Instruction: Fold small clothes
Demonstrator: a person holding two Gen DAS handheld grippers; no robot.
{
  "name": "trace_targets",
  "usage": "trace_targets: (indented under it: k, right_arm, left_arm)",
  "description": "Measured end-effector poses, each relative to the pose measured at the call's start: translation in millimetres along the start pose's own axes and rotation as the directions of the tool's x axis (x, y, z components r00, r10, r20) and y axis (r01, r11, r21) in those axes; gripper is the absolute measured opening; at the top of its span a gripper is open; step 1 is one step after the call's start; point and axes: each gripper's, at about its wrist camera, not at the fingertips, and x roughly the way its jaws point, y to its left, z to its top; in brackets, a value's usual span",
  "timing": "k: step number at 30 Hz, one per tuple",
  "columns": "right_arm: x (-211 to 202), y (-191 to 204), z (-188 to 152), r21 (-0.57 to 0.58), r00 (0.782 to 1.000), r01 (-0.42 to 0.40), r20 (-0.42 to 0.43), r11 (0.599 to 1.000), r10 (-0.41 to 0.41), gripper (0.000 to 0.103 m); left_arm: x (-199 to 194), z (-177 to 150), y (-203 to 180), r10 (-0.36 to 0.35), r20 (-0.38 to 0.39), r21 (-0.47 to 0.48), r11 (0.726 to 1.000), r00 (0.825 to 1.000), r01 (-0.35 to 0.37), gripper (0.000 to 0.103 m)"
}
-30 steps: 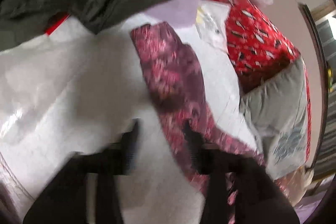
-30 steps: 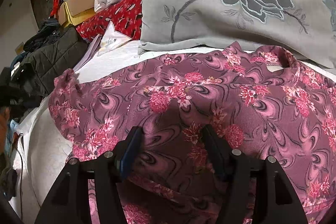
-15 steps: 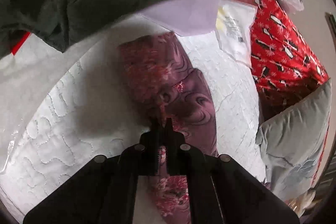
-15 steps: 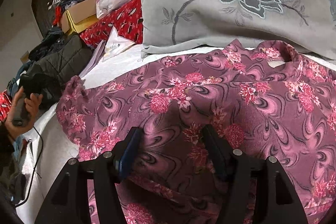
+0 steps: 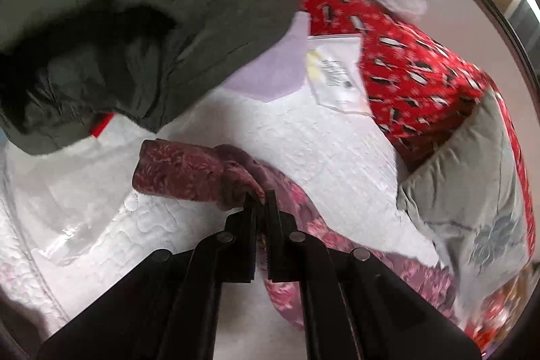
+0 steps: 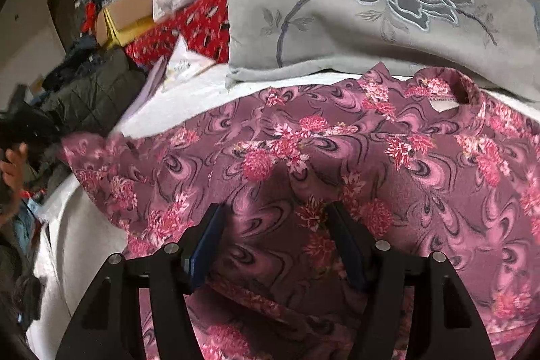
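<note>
The floral blouse [image 6: 337,150] lies spread flat on the white bed [image 5: 303,137], its collar near the one grey pillow [image 6: 354,5], probably so that the sleeves can be folded in. The left gripper [image 5: 260,196] has its fingers closed tight on the one sleeve [image 5: 189,171] and lifts it. The right gripper [image 6: 273,215] hovers wide open over the blouse body, holding nothing.

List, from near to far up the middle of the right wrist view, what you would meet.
right gripper → floral shirt → white bed cover → grey flower pillow
</note>
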Motion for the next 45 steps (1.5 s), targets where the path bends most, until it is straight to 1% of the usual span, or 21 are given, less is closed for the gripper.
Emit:
trace_targets:
  k: [1,4,7,11,17,20,26,29,32,34,36,37,38,40,42,43,44,45]
  right_arm:
    - [-3.4,1.5,2.5,-0.006,1.000,0.009,-0.021,1.000,-0.009,0.067]
    - [-16.3,-5.4,3.4,0.015,0.999,0.011,-0.035,1.000,-0.011,0.069]
    - [-33.8,-24.9,-0.3,0.039,0.998,0.046,-0.034,0.998,-0.044,0.070]
    - [-51.1,-55.1,-6.8,0.090,0.995,0.092,-0.043,0.992,-0.088,0.070]
    - [-83.1,-100.5,-23.2,0.184,0.994,0.105,-0.032,0.977,-0.101,0.070]
    - [-96.2,-114.0,-29.3,0.198,0.994,0.105,-0.017,0.975,-0.104,0.070]
    - [-123.7,-145.0,-46.9,0.236,0.995,0.098,-0.003,0.967,-0.100,0.070]
    - [-135.6,-160.1,-54.6,0.258,0.995,0.094,0.001,0.962,-0.098,0.070]
    - [-144.5,-170.3,-63.6,0.274,0.996,0.090,-0.004,0.957,-0.092,0.071]
    - [-150.2,-176.6,-70.2,0.288,0.997,0.076,-0.006,0.955,-0.077,0.071]
    - [-154.0,-179.0,-74.2,0.298,0.998,0.069,-0.008,0.952,-0.070,0.071]
    - [-155.8,-180.0,-76.2,0.304,0.998,0.063,-0.009,0.950,-0.064,0.071]
    - [-156.8,-180.5,-77.5,0.308,0.998,0.060,-0.010,0.949,-0.060,0.071]
    - [-158.2,-180.1,-79.0,0.310,0.998,0.058,-0.015,0.949,-0.057,0.071]
    - [-159.3,-179.0,-79.6,0.308,0.998,0.060,-0.020,0.949,-0.057,0.071]
    - [-160.0,-178.1,-79.2,0.307,0.998,0.064,-0.020,0.950,-0.060,0.071]
    - [-160.3,-177.4,-78.2,0.306,0.998,0.064,-0.019,0.950,-0.061,0.071]
    - [-161.1,-176.4,-77.1,0.304,0.998,0.063,-0.015,0.950,-0.061,0.071]
  left_arm:
    - [-5.8,-2.1,-8.2,0.005,0.012,0.023,1.000,1.000,-0.005,0.002]
    - [-23.1,-9.8,-35.2,0.005,0.046,0.089,0.996,0.999,-0.010,0.002]
    - [-37.5,-20.1,-65.4,-0.011,0.075,0.153,0.988,0.997,-0.001,0.002]
    - [-55.4,-41.8,-109.1,-0.049,0.093,0.236,0.971,0.994,0.026,0.002]
    - [-79.9,-82.3,-174.6,-0.123,0.088,0.339,0.937,0.988,0.086,0.002]
    - [-86.5,-106.2,-206.0,-0.153,0.071,0.380,0.918,0.986,0.116,0.002]
    - [-89.5,-160.0,-264.5,-0.202,-0.004,0.436,0.881,0.979,0.184,0.002]
    - [-86.0,-190.3,-291.4,-0.213,-0.047,0.459,0.863,0.976,0.210,0.002]
    - [-76.5,-223.4,-314.1,-0.200,-0.089,0.493,0.842,0.976,0.218,0.002]
    - [-64.3,-246.1,-324.4,-0.171,-0.116,0.520,0.829,0.978,0.207,0.002]
    - [-49.1,-268.3,-329.9,-0.138,-0.161,0.536,0.819,0.977,0.204,0.002]
    - [-38.0,-280.5,-331.0,-0.116,-0.201,0.543,0.813,0.973,0.209,0.003]
    - [-31.2,-288.7,-330.6,-0.096,-0.222,0.548,0.810,0.970,0.206,0.004]
    - [-18.2,-302.0,-328.4,-0.057,-0.262,0.565,0.800,0.963,0.201,0.008]
    - [-12.1,-308.8,-319.5,-0.039,-0.309,0.564,0.797,0.950,0.216,0.014]
    - [-12.6,-307.4,-311.8,-0.046,-0.344,0.545,0.803,0.938,0.240,0.014]
    - [-17.2,-303.7,-300.4,-0.080,-0.377,0.512,0.812,0.923,0.280,0.015]
    - [-24.7,-298.3,-286.1,-0.131,-0.398,0.470,0.821,0.908,0.324,0.020]
